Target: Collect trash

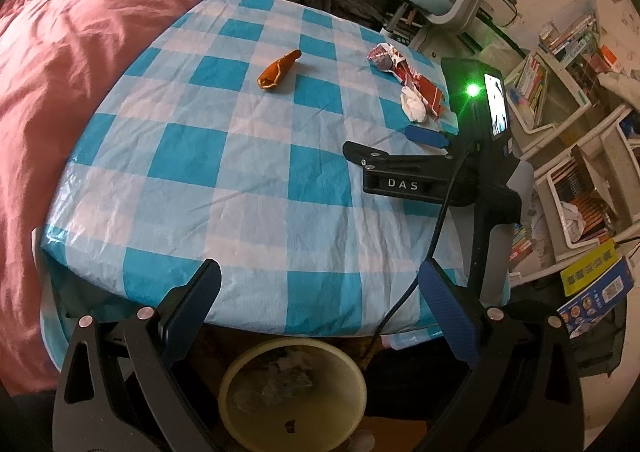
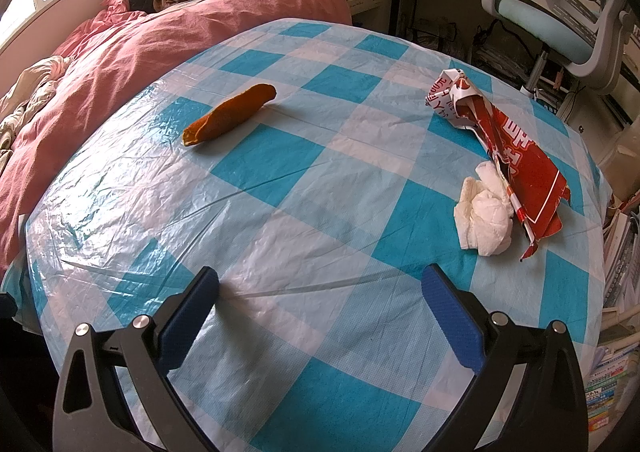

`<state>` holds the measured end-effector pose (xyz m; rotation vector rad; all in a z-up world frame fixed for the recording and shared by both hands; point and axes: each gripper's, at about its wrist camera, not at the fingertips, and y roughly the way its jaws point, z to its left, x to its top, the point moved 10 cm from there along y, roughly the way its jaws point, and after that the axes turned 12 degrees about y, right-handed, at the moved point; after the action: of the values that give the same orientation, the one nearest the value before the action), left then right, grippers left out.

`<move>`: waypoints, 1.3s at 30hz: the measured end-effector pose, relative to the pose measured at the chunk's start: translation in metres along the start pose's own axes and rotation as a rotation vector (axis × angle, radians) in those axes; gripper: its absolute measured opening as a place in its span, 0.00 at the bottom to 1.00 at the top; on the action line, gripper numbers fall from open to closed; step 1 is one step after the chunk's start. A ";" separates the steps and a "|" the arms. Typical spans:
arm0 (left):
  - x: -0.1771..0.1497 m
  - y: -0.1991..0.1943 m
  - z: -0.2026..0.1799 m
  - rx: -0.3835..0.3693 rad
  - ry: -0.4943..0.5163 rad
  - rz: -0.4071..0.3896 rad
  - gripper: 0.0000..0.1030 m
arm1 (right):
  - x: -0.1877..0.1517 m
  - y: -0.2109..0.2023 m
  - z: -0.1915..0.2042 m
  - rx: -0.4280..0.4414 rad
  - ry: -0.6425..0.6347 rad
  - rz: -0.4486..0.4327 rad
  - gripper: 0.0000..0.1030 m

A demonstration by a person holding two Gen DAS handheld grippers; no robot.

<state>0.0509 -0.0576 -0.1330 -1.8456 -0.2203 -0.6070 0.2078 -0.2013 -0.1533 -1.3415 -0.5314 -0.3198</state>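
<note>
Three pieces of trash lie on the checked surface [image 2: 280, 244]: an orange peel [image 2: 228, 114] toward the bed side, and well apart from it a crumpled red-and-white wrapper [image 2: 516, 148] with a wadded white tissue [image 2: 486, 222] touching its near edge. None of them is gripped. The right gripper [image 2: 320, 306] hovers over the surface with its jaws wide and empty, the tissue nearest to it. The left gripper [image 1: 320, 292] — also wide and empty — hangs at the near edge above a cream bin [image 1: 292, 388] on the floor (something pale already lies inside, too blurred to name). By my reading, three pickups remain before the surface is cleared.
</note>
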 end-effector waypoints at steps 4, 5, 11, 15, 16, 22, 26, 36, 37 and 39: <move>0.000 -0.002 0.001 -0.001 -0.006 -0.006 0.93 | 0.000 0.000 0.000 0.000 0.000 0.000 0.94; 0.000 -0.001 0.000 -0.004 -0.005 -0.002 0.93 | 0.000 0.000 0.000 0.000 0.000 0.000 0.94; 0.000 0.000 -0.001 0.016 0.012 -0.003 0.93 | 0.000 0.000 0.000 0.000 0.000 0.000 0.94; -0.002 0.003 -0.004 0.026 0.025 0.005 0.93 | 0.000 0.000 0.000 0.000 0.000 0.000 0.94; -0.001 0.003 -0.004 0.031 0.030 0.003 0.93 | 0.000 0.000 0.000 0.000 0.000 0.000 0.94; -0.001 0.004 -0.001 0.055 0.029 0.003 0.93 | 0.000 0.000 0.000 0.000 0.000 0.000 0.94; 0.001 0.007 0.001 0.064 0.026 0.008 0.93 | 0.000 0.000 0.000 0.000 0.000 0.000 0.94; 0.000 0.013 0.000 0.081 0.036 0.019 0.93 | 0.000 0.000 0.000 0.000 -0.001 0.000 0.94; -0.001 0.013 0.000 0.082 0.038 0.019 0.93 | 0.000 0.000 0.000 0.000 -0.001 0.000 0.94; -0.001 0.013 0.000 0.086 0.036 0.020 0.93 | 0.000 0.000 0.000 0.000 -0.001 0.000 0.94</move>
<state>0.0559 -0.0618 -0.1445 -1.7511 -0.2010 -0.6069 0.2077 -0.2011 -0.1537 -1.3416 -0.5320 -0.3195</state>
